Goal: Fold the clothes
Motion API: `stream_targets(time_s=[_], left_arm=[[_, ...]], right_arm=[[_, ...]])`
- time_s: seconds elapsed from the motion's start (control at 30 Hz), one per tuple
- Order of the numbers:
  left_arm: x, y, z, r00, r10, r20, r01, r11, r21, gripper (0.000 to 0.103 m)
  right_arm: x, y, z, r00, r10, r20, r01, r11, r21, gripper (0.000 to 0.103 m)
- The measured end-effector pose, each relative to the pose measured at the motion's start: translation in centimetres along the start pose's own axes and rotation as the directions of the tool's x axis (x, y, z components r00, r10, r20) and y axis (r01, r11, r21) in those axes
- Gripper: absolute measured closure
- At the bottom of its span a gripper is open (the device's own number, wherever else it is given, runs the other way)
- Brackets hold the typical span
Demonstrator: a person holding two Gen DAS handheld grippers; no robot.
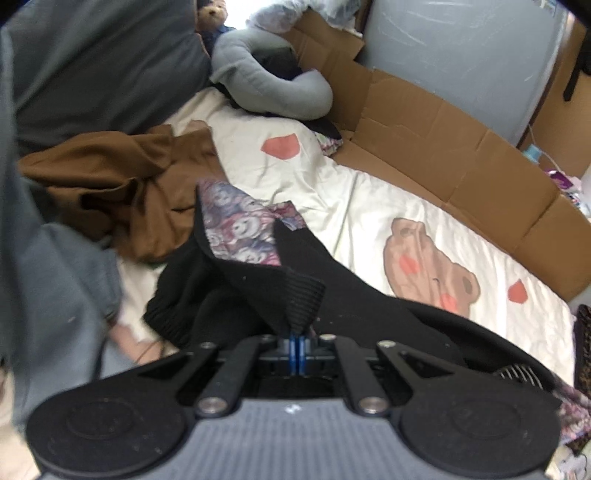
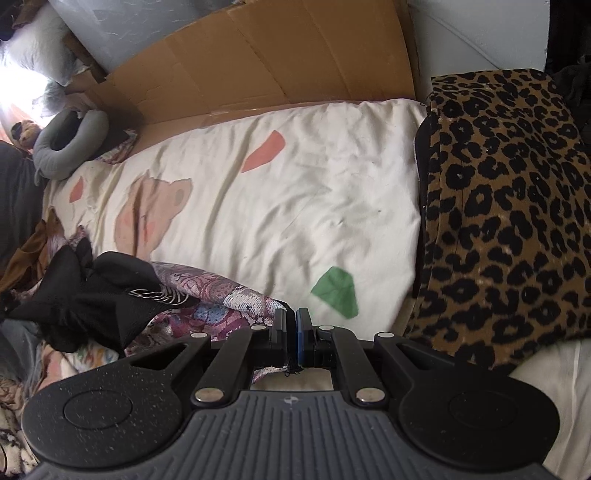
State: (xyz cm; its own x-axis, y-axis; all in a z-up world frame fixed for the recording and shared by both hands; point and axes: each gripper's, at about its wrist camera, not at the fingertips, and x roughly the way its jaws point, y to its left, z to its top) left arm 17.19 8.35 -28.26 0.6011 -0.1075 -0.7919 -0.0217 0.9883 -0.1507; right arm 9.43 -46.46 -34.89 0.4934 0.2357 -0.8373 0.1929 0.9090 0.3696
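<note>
No legible text, labels or nos. on anything here.

The leopard-print brown and black folded fabric [image 2: 506,206] runs off the right edge; the small brown teddy bear [image 1: 212,14] is cut by the top edge.

Cream bed cover [image 2: 295,184] (bear print), brown garment [image 1: 122,184], leopard fabric [image 2: 509,206], perhaps folded

Cream bedsheet [image 2: 280,206] edged by cardboard [image 2: 266,62] against grey wall [image 1: 461,55].
</note>
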Motion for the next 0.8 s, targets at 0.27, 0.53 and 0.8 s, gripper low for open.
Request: stream_targets(time_s=[0.27, 0.53, 0.8], left_arm=[[-6.9, 2.0, -3.5, 1.0, 0.006, -0.025, -0.007, 0.999, -0.044, 0.101], [-12.7, 3.4, -7.8, 0.998, 0.012, -0.058, -0.017, 0.996, -0.088, 0.101], [-16.7, 4.6, -12.3, 0.994, 0.04, -0.101, -0.051, 0.992, -0.115, 0.101]], right_arm=[[-2.4, 1.6, -1.9, 1.0, 0.02, -0.013, -0.02, 0.999, -0.031, 0.1], [-5.0, 2.7, -3.1, 0.999, 0.031, -0.041, -0.034, 0.996, -0.084, 0.1], [-6.3, 3.6, -4.5, 0.996, 0.047, -0.077, -0.056, 0.99, -0.128, 0.1]])
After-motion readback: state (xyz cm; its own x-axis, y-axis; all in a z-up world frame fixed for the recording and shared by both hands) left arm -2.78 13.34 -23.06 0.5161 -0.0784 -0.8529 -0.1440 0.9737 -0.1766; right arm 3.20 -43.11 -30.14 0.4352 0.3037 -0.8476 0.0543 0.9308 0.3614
